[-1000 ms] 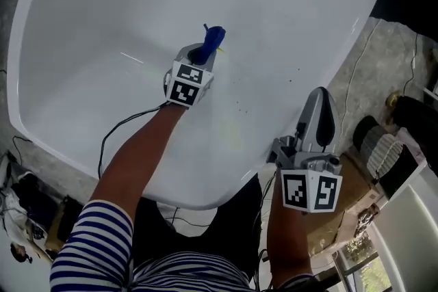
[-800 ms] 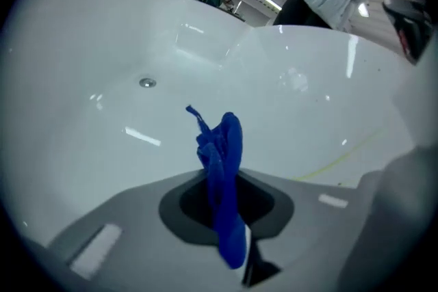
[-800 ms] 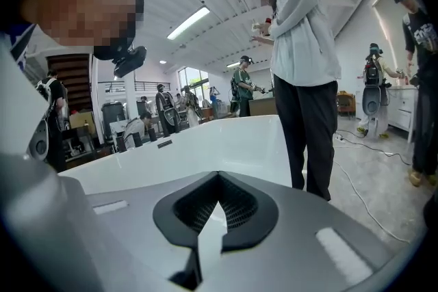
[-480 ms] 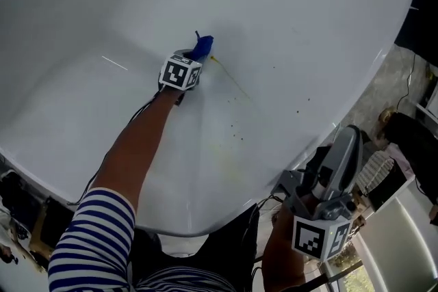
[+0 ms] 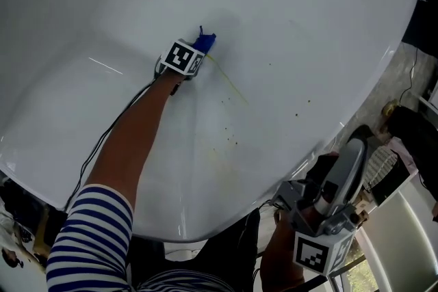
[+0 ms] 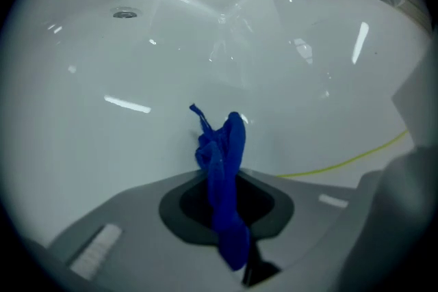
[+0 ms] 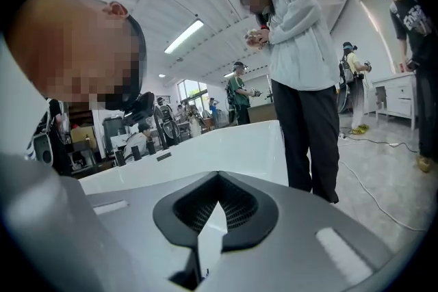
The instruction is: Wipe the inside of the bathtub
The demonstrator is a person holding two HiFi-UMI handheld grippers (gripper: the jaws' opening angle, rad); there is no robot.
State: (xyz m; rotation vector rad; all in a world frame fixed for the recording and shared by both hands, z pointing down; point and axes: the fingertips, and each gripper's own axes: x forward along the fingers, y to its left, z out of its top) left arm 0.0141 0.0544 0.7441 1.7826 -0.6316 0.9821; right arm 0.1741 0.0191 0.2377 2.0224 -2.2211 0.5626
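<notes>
The left tongs (image 5: 199, 50) sat just above the centre of the head view, reaching down into the white bathtub (image 5: 308, 24). They were closed on a blue cloth (image 6: 229, 140), which stood bunched above their tips and hung down between the dark pads. The cloth's free end was pressed to, or just off, the tub's inner surface; contact could not be told. A thin yellowish streak (image 5: 233, 87) ran down and to the right from the cloth across the tub, with a few dark specks (image 5: 229, 140) below it. In the left gripper view the drain (image 6: 124, 13) showed at the upper left. A black cable (image 5: 109, 133) trailed along the bare forearm toward the striped sleeve (image 5: 89, 243) at the lower left.

The right tongs (image 5: 350, 159) were at the lower right, outside the tub's rim, closed at the tips and holding nothing. Their own view showed a standing person (image 7: 308, 78) in a grey top beside the tub.
</notes>
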